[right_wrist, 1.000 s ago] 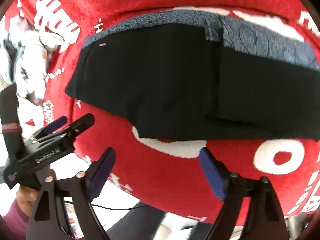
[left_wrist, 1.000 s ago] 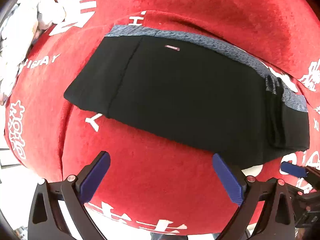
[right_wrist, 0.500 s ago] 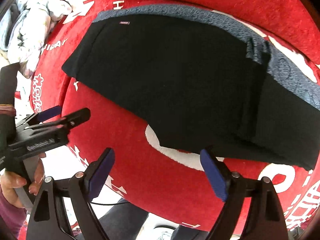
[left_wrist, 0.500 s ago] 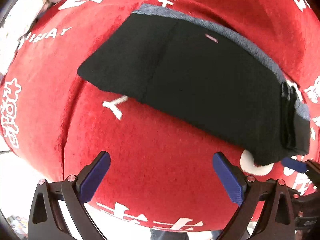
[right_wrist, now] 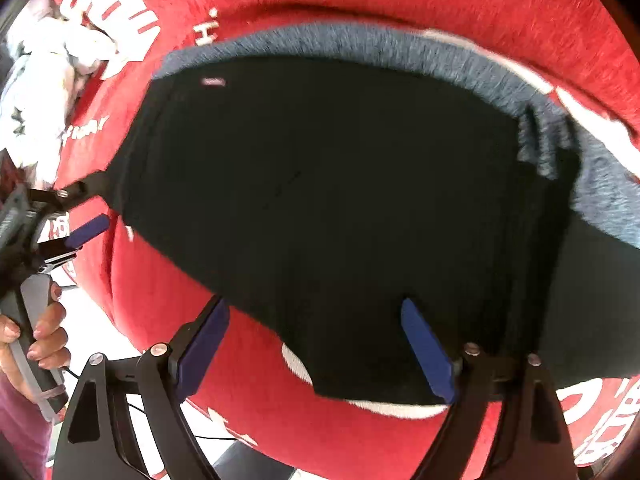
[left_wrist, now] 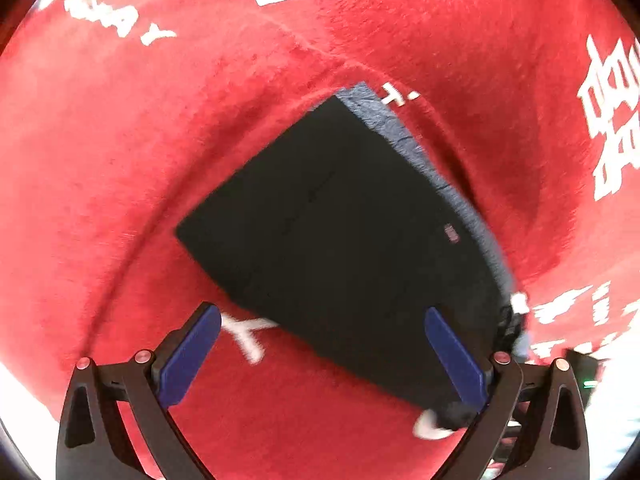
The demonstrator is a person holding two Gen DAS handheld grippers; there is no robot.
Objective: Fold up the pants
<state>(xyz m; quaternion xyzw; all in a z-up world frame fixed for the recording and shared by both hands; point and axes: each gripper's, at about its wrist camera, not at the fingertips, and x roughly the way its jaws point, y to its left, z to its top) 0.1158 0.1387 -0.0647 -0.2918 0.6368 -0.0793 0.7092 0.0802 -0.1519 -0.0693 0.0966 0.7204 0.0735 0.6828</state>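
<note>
While the red cloth (left_wrist: 120, 160) takes up nearly everything in both views, plush and napped with white lettering, your work sits in the middle of it. The pants (right_wrist: 340, 200) lie flat there, black and smooth, already doubled into a rough trapezoid; a grey fleecy edge runs along the far side, and a small pale label sits near it.

Step in hand, by my reading: lining up for another fold, nothing gripped yet. Your right gripper (right_wrist: 316, 348) hangs over the near hem, fingers spread wide, cloth showing between the blue pads but not pinched. Your left gripper (left_wrist: 324, 356) is likewise spread, low over the near edge by the corner. In the right wrist view your hand (right_wrist: 44, 332) wraps its grey handle.

Next move calls for dropping both sets of pads onto the near hem and catching every layer; thin knit may slip or separate. A pale bundle (right_wrist: 44, 80) lies at the cloth's far left.
</note>
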